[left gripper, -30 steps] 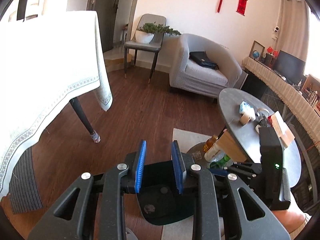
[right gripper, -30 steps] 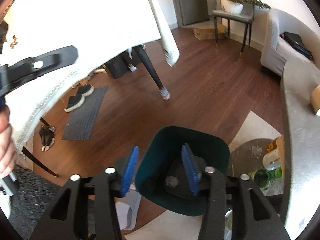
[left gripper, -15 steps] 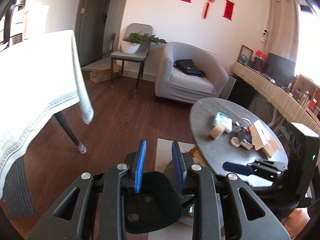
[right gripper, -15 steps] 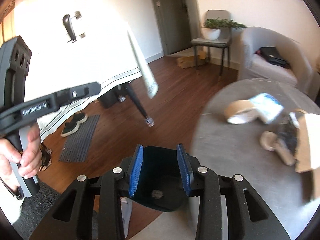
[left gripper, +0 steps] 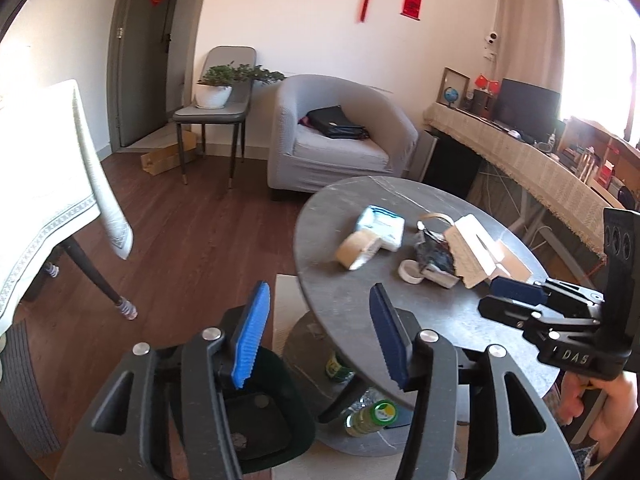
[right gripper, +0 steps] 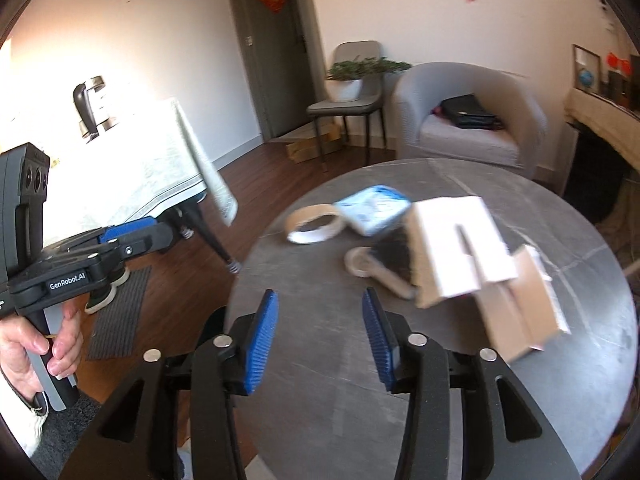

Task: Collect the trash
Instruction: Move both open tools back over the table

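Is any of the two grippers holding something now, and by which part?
Nothing is held. The left gripper and the right gripper are both open, with empty space between their pads.

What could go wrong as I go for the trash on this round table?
Both grippers, left and right, are open and empty. The torn cardboard box leans on other clutter and may topple if nudged. The dark green bin sits low beside the table, so a blind drop could miss it.

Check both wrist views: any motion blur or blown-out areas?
Right wrist view: torn cardboard box and blue-white tissue pack are smeared by motion blur; white tablecloth is overexposed. Left wrist view: sharper, though the window is blown out.
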